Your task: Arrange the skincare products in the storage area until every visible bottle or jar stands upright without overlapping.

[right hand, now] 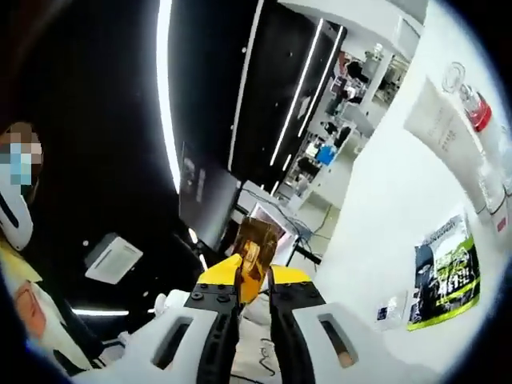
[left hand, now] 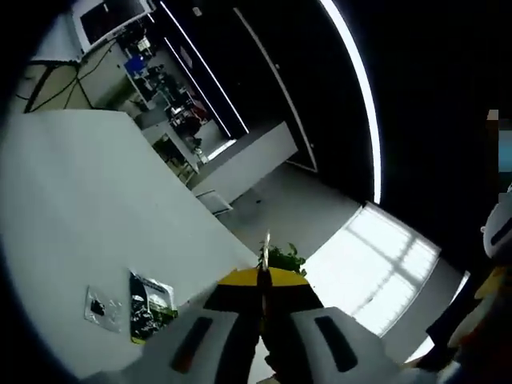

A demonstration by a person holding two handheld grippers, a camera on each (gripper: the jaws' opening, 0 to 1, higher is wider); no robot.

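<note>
Yellow-tipped jaws of the right gripper (right hand: 254, 282) are closed on a small amber bottle (right hand: 254, 244) with a gold label, which rises between them in the right gripper view, held in the air off the white table (right hand: 384, 208). Beyond it, on the table at the right of this view, stand or lean a white tube (right hand: 436, 124) and, just beside it, a clear bottle with a red band (right hand: 478, 112); with the view rolled, whether they are upright cannot be told. Nearer the jaws lies a flat green and black sachet (right hand: 444, 272), with a small clear packet (right hand: 394, 310) just beside it. A person in a pale top (right hand: 28, 304) shows at the left edge. In the left gripper view, the left gripper (left hand: 262, 280) has its yellow-tipped jaws pressed together, with a thin pale sliver (left hand: 266, 240) projecting above them; what this is cannot be told. Left of the jaws, on the white table (left hand: 88, 200), lie the green and black sachet (left hand: 150, 306) and the small clear packet (left hand: 102, 307), close together. A small green plant (left hand: 286, 258) shows just behind the jaw tips. Shelves with assorted goods (left hand: 172, 104) stand well beyond the table.
</note>
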